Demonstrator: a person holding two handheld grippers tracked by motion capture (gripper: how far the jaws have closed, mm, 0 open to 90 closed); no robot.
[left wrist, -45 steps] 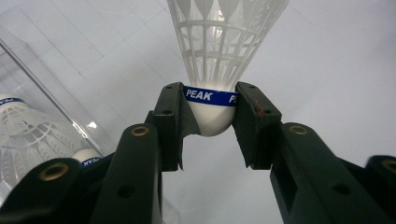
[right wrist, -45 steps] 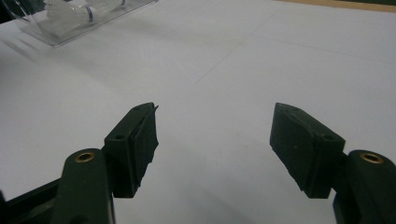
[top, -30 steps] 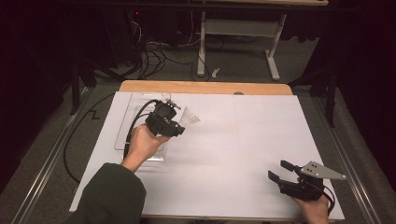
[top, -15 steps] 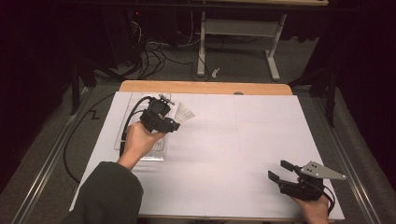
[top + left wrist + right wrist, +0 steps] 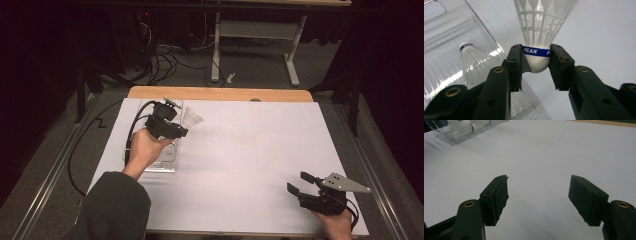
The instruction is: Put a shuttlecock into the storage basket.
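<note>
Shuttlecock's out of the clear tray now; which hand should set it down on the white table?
Left, most likely. The left gripper already clamps the shuttlecock by its cork, beside the clear tray. The right gripper is open, holding nothing, at the table's near right corner.

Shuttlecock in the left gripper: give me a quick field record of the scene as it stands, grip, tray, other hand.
held item: white shuttlecock with a blue band reading PEAK
grip: left gripper pads press the cork base from both sides, skirt pointing away from the camera
tray: clear plastic tray at the table's left, one more shuttlecock lying in it
right gripper: jaws apart, nothing between them, near the front right of the white table
</note>
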